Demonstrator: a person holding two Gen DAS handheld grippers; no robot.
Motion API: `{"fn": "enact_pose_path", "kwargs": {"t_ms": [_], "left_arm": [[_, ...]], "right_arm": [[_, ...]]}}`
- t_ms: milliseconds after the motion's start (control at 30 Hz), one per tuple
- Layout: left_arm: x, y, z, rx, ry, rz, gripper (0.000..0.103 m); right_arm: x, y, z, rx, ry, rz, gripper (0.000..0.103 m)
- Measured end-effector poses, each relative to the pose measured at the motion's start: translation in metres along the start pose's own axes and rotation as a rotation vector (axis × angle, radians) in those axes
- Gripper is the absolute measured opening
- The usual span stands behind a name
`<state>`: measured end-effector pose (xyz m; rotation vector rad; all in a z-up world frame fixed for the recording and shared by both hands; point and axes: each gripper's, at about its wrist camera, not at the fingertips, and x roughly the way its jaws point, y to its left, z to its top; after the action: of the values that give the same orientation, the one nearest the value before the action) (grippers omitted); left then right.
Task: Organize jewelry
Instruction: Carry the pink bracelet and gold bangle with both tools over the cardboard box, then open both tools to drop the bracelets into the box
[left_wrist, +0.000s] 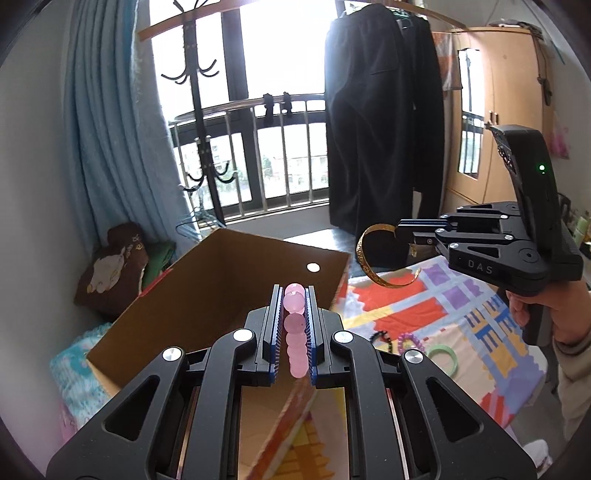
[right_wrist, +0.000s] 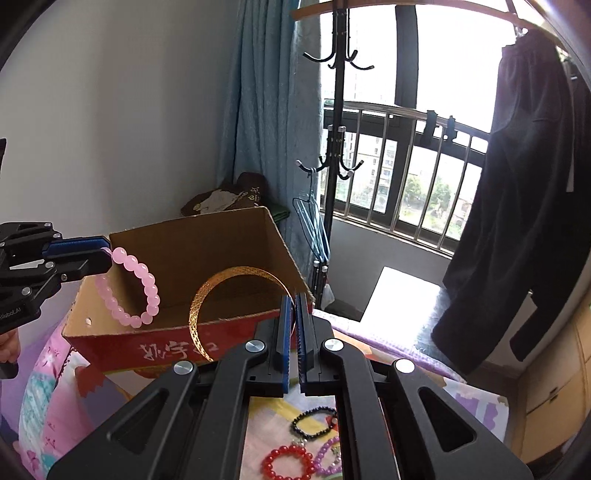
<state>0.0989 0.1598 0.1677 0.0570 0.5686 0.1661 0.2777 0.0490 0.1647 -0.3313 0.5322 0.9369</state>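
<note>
My left gripper (left_wrist: 294, 291) is shut on a pink bead bracelet (left_wrist: 295, 334) and holds it above the near edge of an open cardboard box (left_wrist: 221, 280). In the right wrist view the left gripper (right_wrist: 105, 254) holds the pink bracelet (right_wrist: 146, 284) over the box's left corner (right_wrist: 177, 258). My right gripper (right_wrist: 294, 301) is shut on a gold bangle (right_wrist: 195, 314), held in the air beside the box; it also shows in the left wrist view (left_wrist: 400, 230) with the bangle (left_wrist: 364, 258).
Loose bracelets lie on the colourful bed cover: black (right_wrist: 314, 421), red (right_wrist: 288, 461), purple (right_wrist: 328, 458), and a green ring (left_wrist: 443, 356). A black coat rack (right_wrist: 336, 147), a hanging dark jacket (left_wrist: 384, 118), a blue curtain (left_wrist: 110, 129) and a wooden wardrobe (left_wrist: 517, 110) stand behind.
</note>
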Motion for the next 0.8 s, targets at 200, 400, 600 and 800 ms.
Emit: {"fn": "enact_pose_path", "kwargs": {"t_ms": [200, 400, 600, 800], "left_arm": [[0.007, 0.037, -0.016, -0.041, 0.038, 0.055, 0.011], [0.022, 0.068, -0.036, -0.091, 0.084, 0.067, 0.011], [0.039, 0.077, -0.052, -0.116, 0.119, 0.042, 0.011], [0.05, 0.077, -0.059, -0.122, 0.135, 0.024, 0.011]], "right_arm": [[0.037, 0.033, 0.014, -0.029, 0.031, 0.045, 0.003], [0.078, 0.052, 0.019, -0.04, 0.079, 0.068, 0.003], [0.095, 0.058, 0.012, -0.044, 0.111, 0.072, 0.004], [0.092, 0.059, 0.01, -0.063, 0.116, 0.045, 0.004]]}}
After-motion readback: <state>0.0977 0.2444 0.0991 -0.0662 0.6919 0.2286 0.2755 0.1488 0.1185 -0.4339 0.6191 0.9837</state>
